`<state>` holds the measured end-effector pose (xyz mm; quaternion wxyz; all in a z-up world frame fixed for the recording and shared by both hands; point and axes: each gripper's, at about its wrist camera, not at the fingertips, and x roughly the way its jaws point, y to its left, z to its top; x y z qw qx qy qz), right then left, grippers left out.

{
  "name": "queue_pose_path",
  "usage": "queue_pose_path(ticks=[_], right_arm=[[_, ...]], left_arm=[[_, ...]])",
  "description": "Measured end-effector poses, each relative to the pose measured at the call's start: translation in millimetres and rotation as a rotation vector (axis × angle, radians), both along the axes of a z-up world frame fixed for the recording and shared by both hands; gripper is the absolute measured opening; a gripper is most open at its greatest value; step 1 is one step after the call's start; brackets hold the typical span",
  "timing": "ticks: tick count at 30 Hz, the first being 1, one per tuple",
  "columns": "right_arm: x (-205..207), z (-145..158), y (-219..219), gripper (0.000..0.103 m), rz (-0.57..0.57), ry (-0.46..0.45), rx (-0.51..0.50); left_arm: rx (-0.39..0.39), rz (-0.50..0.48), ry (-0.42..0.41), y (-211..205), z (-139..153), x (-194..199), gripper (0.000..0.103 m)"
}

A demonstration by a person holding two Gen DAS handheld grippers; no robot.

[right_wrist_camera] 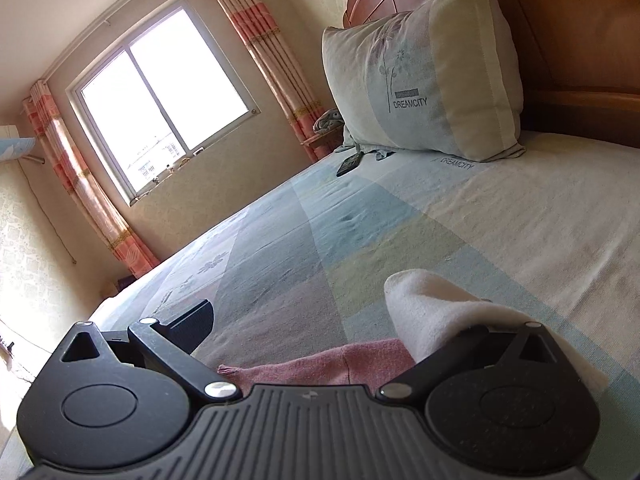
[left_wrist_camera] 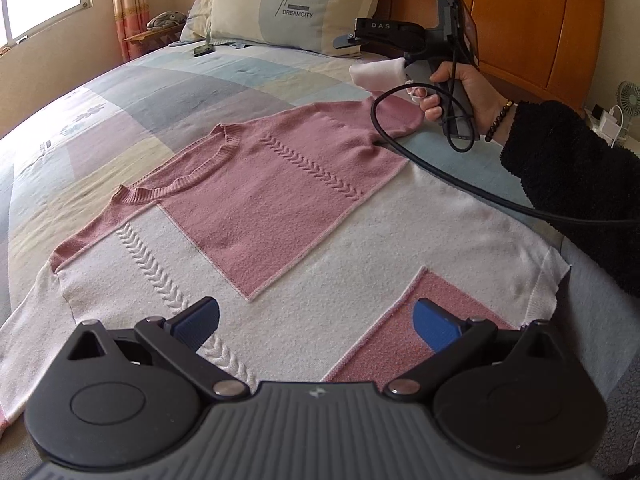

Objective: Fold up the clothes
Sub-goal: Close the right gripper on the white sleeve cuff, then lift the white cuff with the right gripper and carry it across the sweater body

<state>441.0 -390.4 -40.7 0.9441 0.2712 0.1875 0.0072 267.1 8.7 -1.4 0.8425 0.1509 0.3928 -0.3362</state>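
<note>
Two sets of fingers: the left gripper (left_wrist_camera: 316, 320) has its blue-padded fingers spread wide with nothing between them. The right gripper (right_wrist_camera: 320, 314) also looks spread, with one finger bare and the other hidden under cloth.
Sleeve cuff: the white cuff (right_wrist_camera: 432, 308) is draped over the right gripper's one finger and is not clamped, as far as the wrist view shows. In the left wrist view it hangs just below that gripper, raised off the bed.
Sweater: the pink-and-white knit sweater (left_wrist_camera: 260, 200) lies flat, front up, on the bed (left_wrist_camera: 160, 92). Its hem is under the left gripper and its neck points away towards the pillow (left_wrist_camera: 296, 0).
Risk, cuff: I judge the sleeve could slide off the finger if the hand (left_wrist_camera: 468, 88) tilts or moves fast, because only the drape holds it.
Risk, cable: the black cable (left_wrist_camera: 440, 176) lies across the sweater's shoulder. A sweep of the right arm could drag it and rumple the flat body.
Risk, fold: with the left fingers gripping nothing, the body may shift when the sleeve is drawn across.
Writing, pillow: "DREAMCITY" under a flower print.
Writing, bed sheet: "DREAMCITY" (right_wrist_camera: 456, 162) again, near the pillow.
Writing, right gripper: "DAS" (left_wrist_camera: 380, 25) on its black body.
</note>
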Motion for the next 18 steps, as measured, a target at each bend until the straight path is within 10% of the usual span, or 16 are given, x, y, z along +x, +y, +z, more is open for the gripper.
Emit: queue_pose_path(ticks=[18], right_arm=[[13.1,8.8,64.2,0.103,0.137,0.041,-0.02]], left_arm=[[0.032,0.053,0.05,-17.0,17.3,-3.5,0.102]])
